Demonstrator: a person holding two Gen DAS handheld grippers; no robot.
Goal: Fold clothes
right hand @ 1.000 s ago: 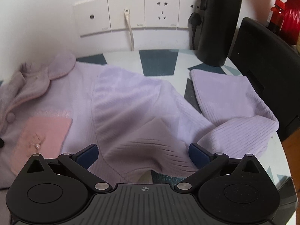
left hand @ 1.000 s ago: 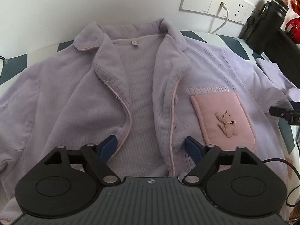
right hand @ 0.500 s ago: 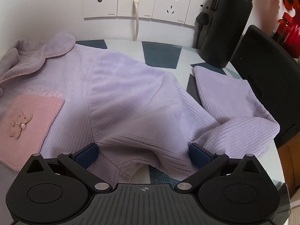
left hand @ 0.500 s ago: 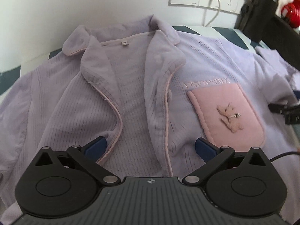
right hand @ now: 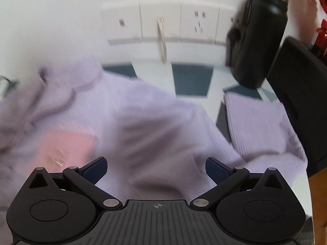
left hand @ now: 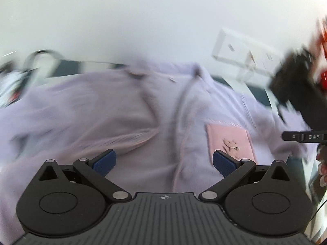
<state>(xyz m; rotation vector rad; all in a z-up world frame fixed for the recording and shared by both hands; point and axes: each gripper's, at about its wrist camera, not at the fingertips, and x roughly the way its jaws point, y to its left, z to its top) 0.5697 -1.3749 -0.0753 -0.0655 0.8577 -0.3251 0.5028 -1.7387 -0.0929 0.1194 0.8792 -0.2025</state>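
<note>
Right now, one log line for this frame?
phase: pre-grasp | left claw: open over shirt front | right claw: open over sleeve | pocket up | views blurred

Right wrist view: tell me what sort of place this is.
Probably a room in a home: a pyjama top spread on a patterned table against a wall with sockets, a black flask beside them.

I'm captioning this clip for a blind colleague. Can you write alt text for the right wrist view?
The open right hand-held gripper hovers over a motion-blurred lilac pajama top with a pink pocket, spread on a patterned table. Behind stand a black bottle and wall sockets.
</note>
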